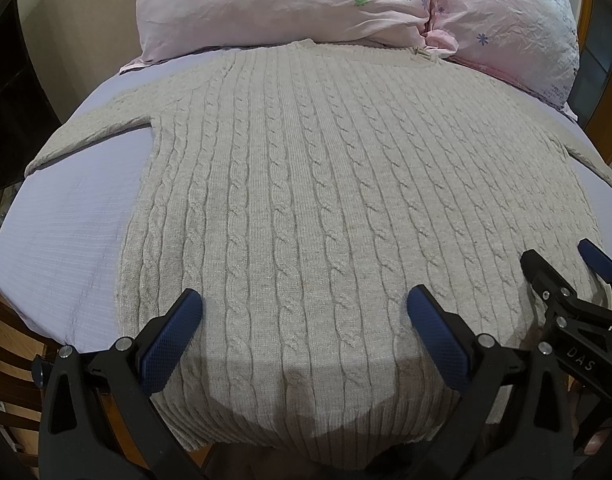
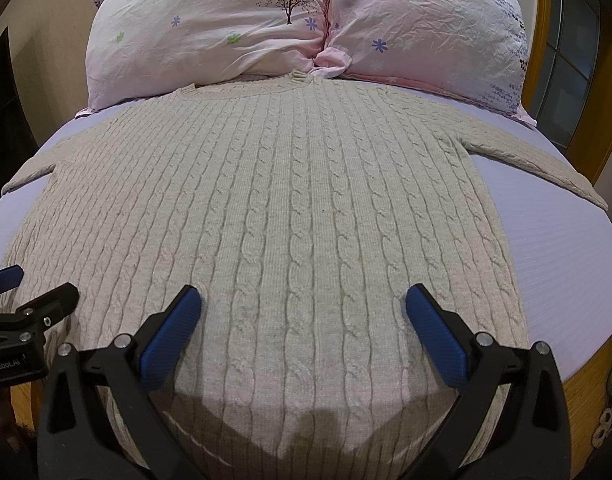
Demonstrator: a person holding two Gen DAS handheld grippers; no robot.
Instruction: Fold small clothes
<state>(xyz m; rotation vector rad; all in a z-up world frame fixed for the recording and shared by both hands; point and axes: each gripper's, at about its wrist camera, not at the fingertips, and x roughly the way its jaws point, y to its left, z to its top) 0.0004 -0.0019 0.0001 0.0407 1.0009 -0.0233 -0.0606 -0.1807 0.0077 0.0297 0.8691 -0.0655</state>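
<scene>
A beige cable-knit sweater [image 1: 306,184] lies flat on the lavender bed sheet [image 1: 61,232], neck toward the pillows, both sleeves spread out to the sides. It also shows in the right wrist view [image 2: 289,208]. My left gripper [image 1: 303,304] is open and empty above the sweater's hem, left of centre. My right gripper [image 2: 303,304] is open and empty above the hem, right of centre. The right gripper shows at the right edge of the left wrist view [image 1: 558,260]. The left gripper shows at the left edge of the right wrist view [image 2: 37,284].
Two pink floral pillows [image 2: 209,36] [image 2: 434,28] lie at the head of the bed behind the sweater's collar. A wooden bed frame [image 2: 586,396] edges the mattress. A window with a wooden frame [image 2: 570,64] is at the right.
</scene>
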